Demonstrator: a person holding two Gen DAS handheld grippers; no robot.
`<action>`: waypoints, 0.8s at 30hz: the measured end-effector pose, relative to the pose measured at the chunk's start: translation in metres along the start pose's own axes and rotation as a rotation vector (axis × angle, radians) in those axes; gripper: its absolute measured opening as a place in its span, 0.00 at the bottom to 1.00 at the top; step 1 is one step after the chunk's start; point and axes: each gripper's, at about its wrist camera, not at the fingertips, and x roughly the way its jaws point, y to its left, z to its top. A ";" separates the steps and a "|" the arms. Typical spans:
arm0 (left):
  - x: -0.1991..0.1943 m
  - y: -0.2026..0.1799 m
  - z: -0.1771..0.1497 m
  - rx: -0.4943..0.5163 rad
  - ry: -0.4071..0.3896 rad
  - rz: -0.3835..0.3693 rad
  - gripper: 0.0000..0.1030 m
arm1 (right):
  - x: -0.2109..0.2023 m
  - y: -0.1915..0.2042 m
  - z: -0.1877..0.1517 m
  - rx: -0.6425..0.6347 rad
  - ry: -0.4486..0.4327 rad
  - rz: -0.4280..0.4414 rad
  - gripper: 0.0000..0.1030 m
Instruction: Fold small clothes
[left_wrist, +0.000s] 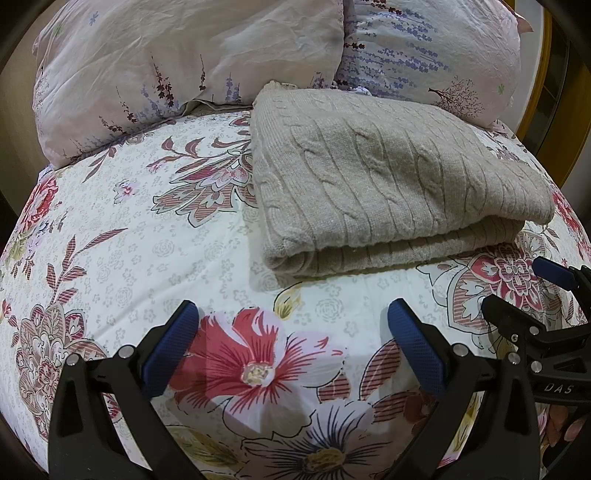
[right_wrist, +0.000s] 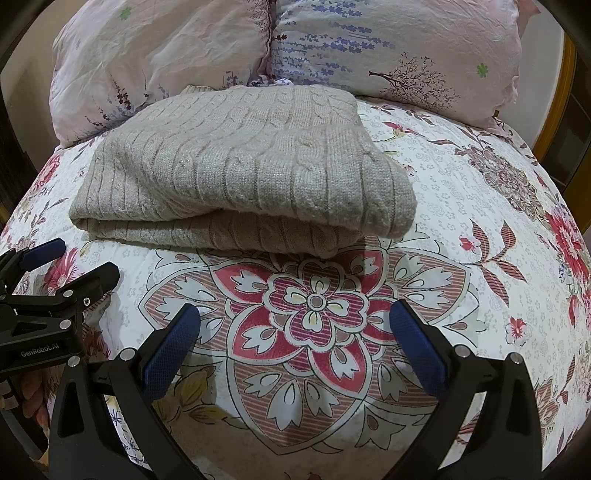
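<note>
A beige cable-knit sweater (left_wrist: 388, 184) lies folded in a thick stack on the floral bedspread (left_wrist: 147, 240); it also shows in the right wrist view (right_wrist: 240, 177). My left gripper (left_wrist: 291, 314) is open and empty, hovering over the bedspread just in front of the sweater's near edge. My right gripper (right_wrist: 295, 314) is open and empty, also just short of the sweater's near fold. The right gripper shows at the right edge of the left wrist view (left_wrist: 524, 288), and the left gripper at the left edge of the right wrist view (right_wrist: 74, 262).
Two pale floral pillows (left_wrist: 184, 66) (left_wrist: 436, 51) lean behind the sweater at the head of the bed. A wooden bed frame (right_wrist: 557, 103) shows at the far right. The bedspread (right_wrist: 480, 221) spreads to both sides of the sweater.
</note>
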 end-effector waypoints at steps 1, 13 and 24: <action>0.000 0.001 0.000 0.000 0.000 0.000 0.98 | 0.000 0.000 0.000 0.000 0.000 0.000 0.99; 0.000 -0.001 0.000 -0.001 0.000 0.001 0.98 | 0.000 0.000 0.000 0.001 0.000 -0.001 0.99; 0.000 0.000 0.000 -0.001 0.000 0.001 0.98 | 0.000 0.000 0.000 0.002 -0.001 -0.001 0.99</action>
